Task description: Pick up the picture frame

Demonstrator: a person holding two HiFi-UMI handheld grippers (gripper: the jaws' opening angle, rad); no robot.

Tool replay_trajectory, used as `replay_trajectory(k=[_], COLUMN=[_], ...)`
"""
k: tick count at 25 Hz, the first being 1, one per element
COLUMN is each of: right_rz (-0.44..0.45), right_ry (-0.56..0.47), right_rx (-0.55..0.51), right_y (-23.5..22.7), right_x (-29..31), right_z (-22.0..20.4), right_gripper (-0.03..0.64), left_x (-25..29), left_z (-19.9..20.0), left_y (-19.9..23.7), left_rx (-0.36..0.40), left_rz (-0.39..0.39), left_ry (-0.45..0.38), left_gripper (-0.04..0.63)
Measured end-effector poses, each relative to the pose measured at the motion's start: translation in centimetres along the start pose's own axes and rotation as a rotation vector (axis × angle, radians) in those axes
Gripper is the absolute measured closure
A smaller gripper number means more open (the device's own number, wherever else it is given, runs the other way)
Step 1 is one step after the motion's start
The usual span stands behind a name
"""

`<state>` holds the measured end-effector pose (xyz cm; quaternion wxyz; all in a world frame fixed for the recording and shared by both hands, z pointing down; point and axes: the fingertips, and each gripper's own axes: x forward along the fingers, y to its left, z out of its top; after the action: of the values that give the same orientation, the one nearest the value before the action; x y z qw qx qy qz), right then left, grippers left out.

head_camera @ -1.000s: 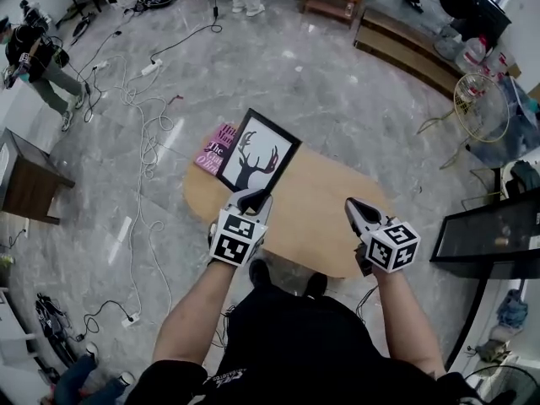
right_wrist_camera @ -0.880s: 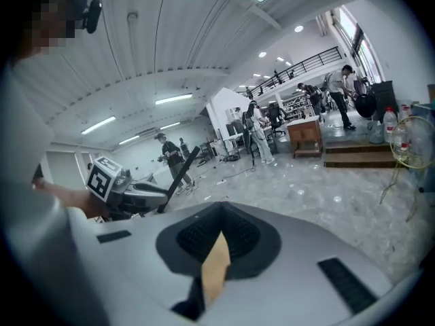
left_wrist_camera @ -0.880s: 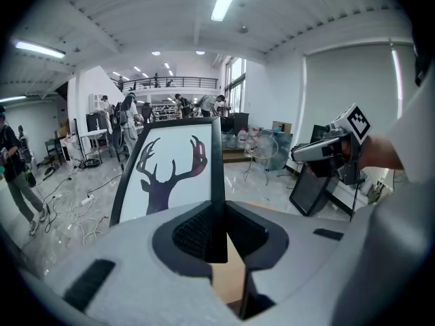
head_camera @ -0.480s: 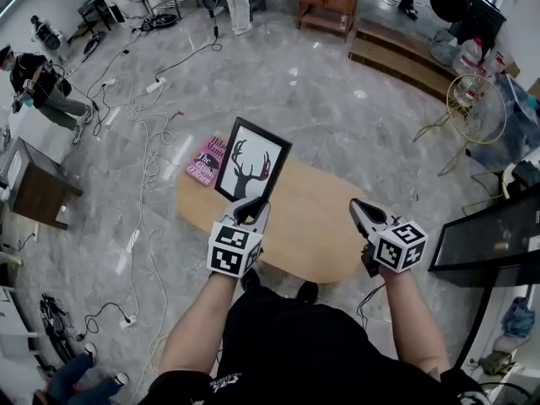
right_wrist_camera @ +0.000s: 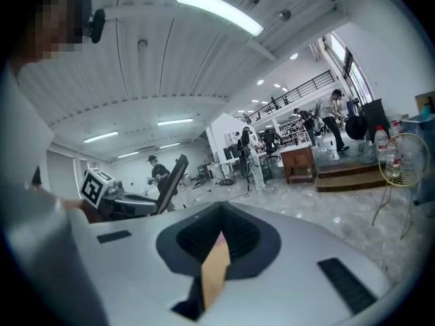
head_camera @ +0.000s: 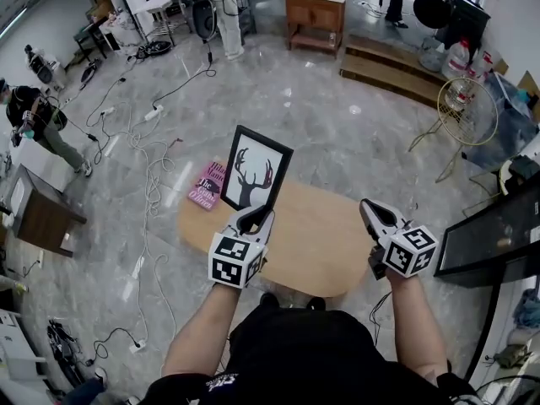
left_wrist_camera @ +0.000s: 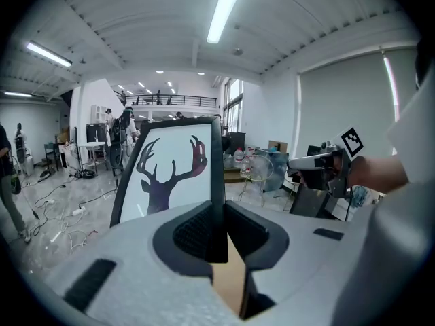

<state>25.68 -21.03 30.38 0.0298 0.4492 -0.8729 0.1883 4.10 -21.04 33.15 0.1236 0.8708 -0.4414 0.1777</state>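
Left gripper [head_camera: 254, 218] jaws clamped on lower edge of black picture frame [head_camera: 256, 169]. Frame with deer-silhouette print held upright, leaning slightly, over far left part of oval wooden table [head_camera: 321, 230]. Right gripper [head_camera: 372, 212] jaws together, nothing between them, over table's right end, well apart from frame. Pink book [head_camera: 207, 186] at table's far left edge, partly hidden behind frame.

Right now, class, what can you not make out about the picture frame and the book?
The picture frame lower edge: head view, hidden by the left claw.
The book title: head view, too small, partly covered by the frame.
Frame's back: right gripper view, seen edge-on, tiny.
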Motion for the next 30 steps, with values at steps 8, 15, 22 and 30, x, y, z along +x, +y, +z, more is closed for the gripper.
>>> replay_trajectory(k=[8, 15, 22, 30], right_rz=[-0.035, -0.032, -0.043, -0.028], right_ry=[-0.086, -0.162, -0.218, -0.288], right_rx=[-0.07, -0.123, -0.167, -0.182], right_y=[1.3, 1.6, -0.2, 3.9], right_x=[-0.1, -1.2, -2.7, -2.1], right_z=[1.7, 2.6, 3.5, 8.2], right_gripper=[0.612, 0.612, 0.612, 0.614], left_x=[0.1, 0.8, 0.7, -4.1], left_z=[1.5, 1.9, 2.5, 7.0], left_y=[2.5, 3.3, 2.7, 6.6], left_rx=[0.054, 0.062, 0.073, 0.013], left_rz=[-0.015, 0.016, 0.055, 0.097], left_ry=[-0.066, -0.143, -0.213, -0.257], left_gripper=[0.525, 0.525, 0.525, 0.525])
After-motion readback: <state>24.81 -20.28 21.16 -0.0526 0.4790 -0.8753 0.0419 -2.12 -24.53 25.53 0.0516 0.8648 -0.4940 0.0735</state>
